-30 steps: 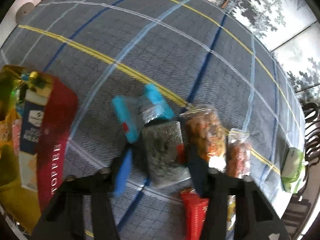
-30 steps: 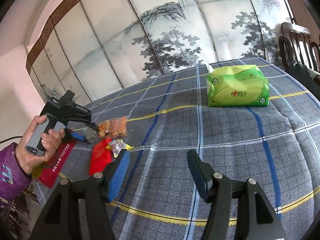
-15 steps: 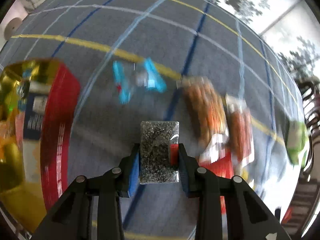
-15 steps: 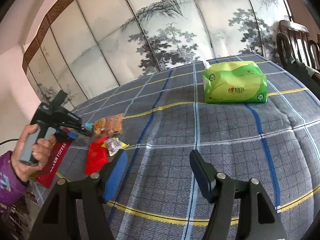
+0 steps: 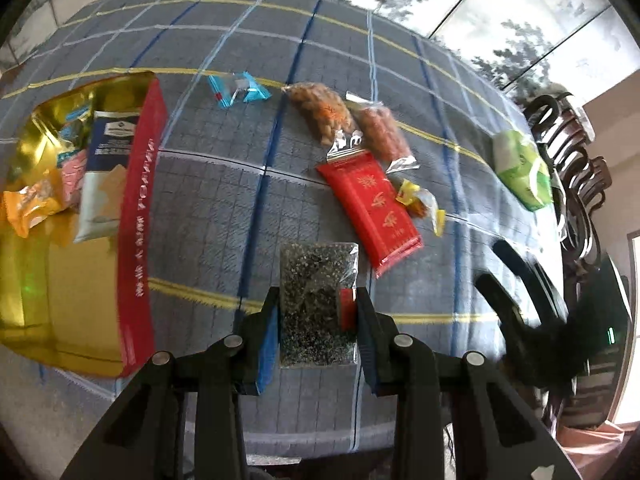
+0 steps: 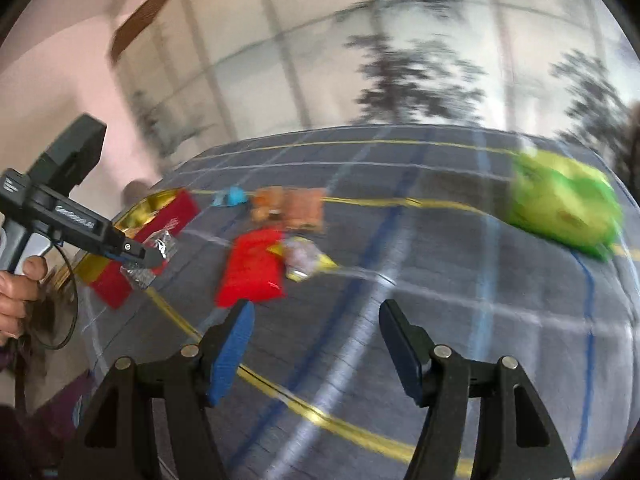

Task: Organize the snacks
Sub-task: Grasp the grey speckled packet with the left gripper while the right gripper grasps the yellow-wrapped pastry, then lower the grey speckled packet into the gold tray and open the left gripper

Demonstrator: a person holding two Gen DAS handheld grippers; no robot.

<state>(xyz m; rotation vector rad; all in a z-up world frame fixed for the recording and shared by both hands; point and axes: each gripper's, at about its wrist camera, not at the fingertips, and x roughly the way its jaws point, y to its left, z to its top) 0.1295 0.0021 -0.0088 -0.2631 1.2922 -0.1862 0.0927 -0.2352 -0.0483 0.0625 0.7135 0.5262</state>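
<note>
Clear sesame-speckled packet [image 5: 318, 304], long axis along the left tongs [image 5: 316, 312] clamping it, hangs right of the toffee box [image 5: 136, 216]; right tongs [image 6: 316, 344] gape empty.

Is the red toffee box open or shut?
Open. The red toffee box has no lid on; its gold interior and several snack packets inside are exposed.

Bright, diffuse daylight in both views, shadows soft. Left wrist view mostly sharp; gold box liner [image 5: 28, 184] glares at left, dark smear at right edge. Right wrist view heavily motion-blurred: green pack [image 6: 564, 204] and wall panels [image 6: 360, 60] streaked. Strong fisheye bending, black vignette in the corners.
</note>
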